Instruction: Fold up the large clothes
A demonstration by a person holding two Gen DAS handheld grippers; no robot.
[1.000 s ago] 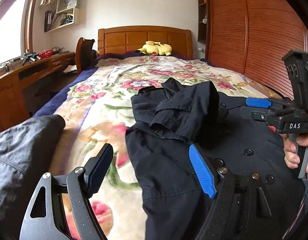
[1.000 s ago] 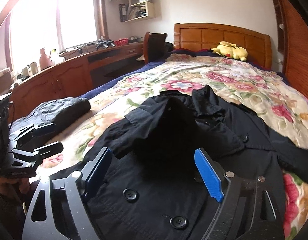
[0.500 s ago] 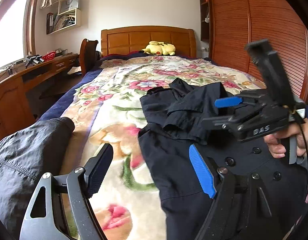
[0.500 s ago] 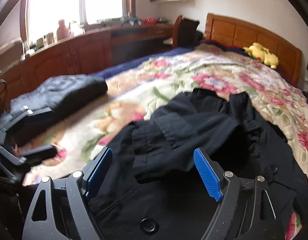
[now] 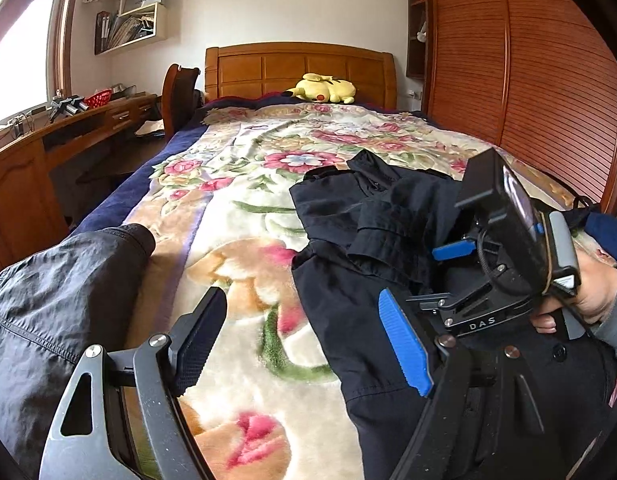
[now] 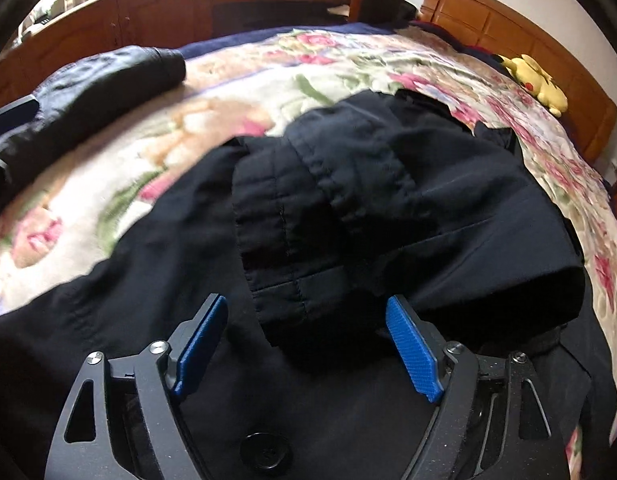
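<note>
A large black buttoned coat [image 5: 348,304] lies on the floral bedspread [image 5: 244,216], with a sleeve [image 6: 308,216] folded back over its chest. My right gripper [image 6: 308,344] is open, low over the coat, its blue fingers either side of the sleeve's cuff end. It also shows in the left wrist view [image 5: 448,256], tilted down onto the coat. My left gripper [image 5: 304,348] is open and empty, above the coat's left edge and the bedspread.
A folded dark grey garment [image 5: 48,304] lies at the bed's left edge, also in the right wrist view [image 6: 108,76]. A yellow plush toy [image 5: 324,89] sits by the wooden headboard. A wooden desk [image 5: 36,152] runs along the left and a wooden wardrobe [image 5: 528,80] along the right.
My right gripper has swung left and dipped down onto the coat, closing in on the folded sleeve's cuff. My left gripper has drifted a little left. Both stay open.
</note>
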